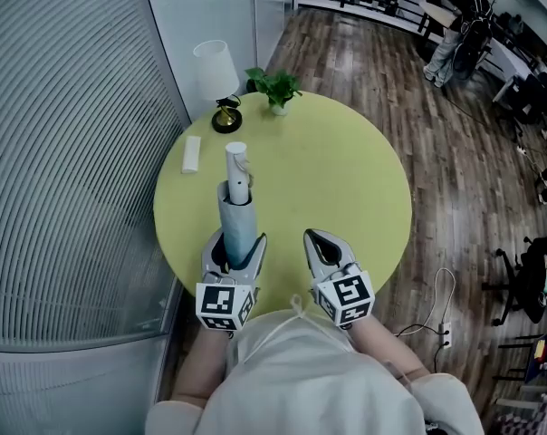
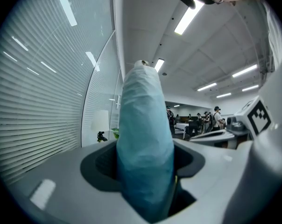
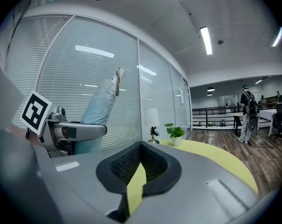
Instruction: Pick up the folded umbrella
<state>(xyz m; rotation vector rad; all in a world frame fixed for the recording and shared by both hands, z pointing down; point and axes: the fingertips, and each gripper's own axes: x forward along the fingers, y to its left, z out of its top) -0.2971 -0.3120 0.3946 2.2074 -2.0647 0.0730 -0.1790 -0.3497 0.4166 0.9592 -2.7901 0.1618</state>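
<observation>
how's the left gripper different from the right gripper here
The left gripper is clamped on the folded umbrella, whose white handle end points up and away from the person; the right gripper holds nothing. The left gripper's jaws stand wide around the umbrella, while the right gripper's are almost together, with only a sliver of the table showing between them. Both are the same pale grey build and sit side by side over the table's near edge.

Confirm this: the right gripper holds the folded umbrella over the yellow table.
Wrong gripper: the left gripper holds the folded umbrella over the yellow table. The left gripper view shows its jaws clamped on the blue fabric.
</observation>
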